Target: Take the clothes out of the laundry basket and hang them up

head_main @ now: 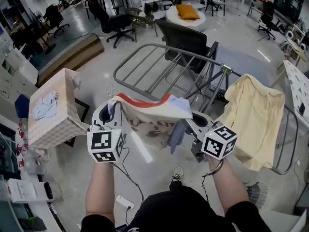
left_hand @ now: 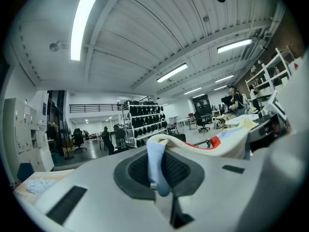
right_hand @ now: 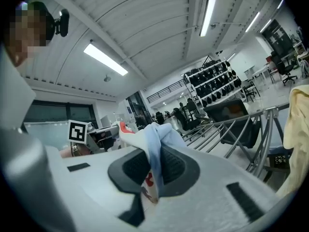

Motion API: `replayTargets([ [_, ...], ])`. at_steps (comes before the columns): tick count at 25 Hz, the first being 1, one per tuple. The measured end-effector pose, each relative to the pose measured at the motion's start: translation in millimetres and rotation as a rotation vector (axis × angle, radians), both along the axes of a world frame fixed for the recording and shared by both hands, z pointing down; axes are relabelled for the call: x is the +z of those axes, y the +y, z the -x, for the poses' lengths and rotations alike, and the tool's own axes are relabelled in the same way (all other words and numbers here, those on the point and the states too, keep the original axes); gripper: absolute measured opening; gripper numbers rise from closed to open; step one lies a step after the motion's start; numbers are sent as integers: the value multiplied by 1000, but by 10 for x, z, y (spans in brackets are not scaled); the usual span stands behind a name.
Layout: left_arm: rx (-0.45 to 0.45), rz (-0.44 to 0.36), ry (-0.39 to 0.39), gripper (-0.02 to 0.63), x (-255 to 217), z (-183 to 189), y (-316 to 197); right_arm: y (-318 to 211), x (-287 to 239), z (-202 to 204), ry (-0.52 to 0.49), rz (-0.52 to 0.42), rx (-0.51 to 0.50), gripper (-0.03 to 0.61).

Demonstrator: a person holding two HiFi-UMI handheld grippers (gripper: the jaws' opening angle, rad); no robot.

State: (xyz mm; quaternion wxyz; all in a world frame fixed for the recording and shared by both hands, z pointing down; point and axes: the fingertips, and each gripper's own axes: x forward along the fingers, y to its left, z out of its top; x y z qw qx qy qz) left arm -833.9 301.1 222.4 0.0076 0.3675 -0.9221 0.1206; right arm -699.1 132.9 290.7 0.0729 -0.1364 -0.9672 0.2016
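So both grippers are clamped shut on the same soft cream cloth with a red band and pale blue edge [head_main: 149, 111]: the left gripper [head_main: 108, 115] has pinched one top corner, the right gripper [head_main: 193, 122] the other, and in each gripper view you can see a fold of the blue fabric squeezed right between the dark pads. The cloth hangs stretched between them in mid-air, just in front of the grey metal-tube drying rack [head_main: 159, 66], sagging a bit in the middle with a grey-blue bit dangling on the right side. A pale yellow shirt [head_main: 253, 115] is already draped over the rack's right end, and the beige checked fabric laundry basket [head_main: 53, 127] sits off to the left with a whitish crumpled garment [head_main: 44, 105] inside. My guess is this thing is light and totally floppy, so no worry about weight, but thin fabric can creep out of a pinch if you tug. Holding it at the two upper corners looks like the right call to me, since that keeps it spread flat enough to lay over a bar.
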Motion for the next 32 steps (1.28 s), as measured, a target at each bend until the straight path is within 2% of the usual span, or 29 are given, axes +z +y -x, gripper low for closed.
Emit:
replayTargets([
  [5, 4, -31, -40, 21, -255, 238, -437, -374, -246, 210, -43, 6, 18, 31],
  [11, 66, -58, -107, 21, -583, 331, -1079, -948, -562, 198, -112, -3, 93, 31],
  [15, 125, -65, -121, 21, -624, 448, -1464, -1283, -623, 234, -123, -16, 162, 31],
  [22, 256, -92, -78, 21, -427, 872, -2114, -1740, -524, 417, -78, -42, 299, 31],
  [27, 350, -102, -23, 21, -266, 1404, -2568, -1985, -431, 798, -41, -53, 397, 31],
  [32, 423, -111, 1, 21, -210, 1943, -2929, -2221, -450, 1249, -34, -60, 486, 31],
])
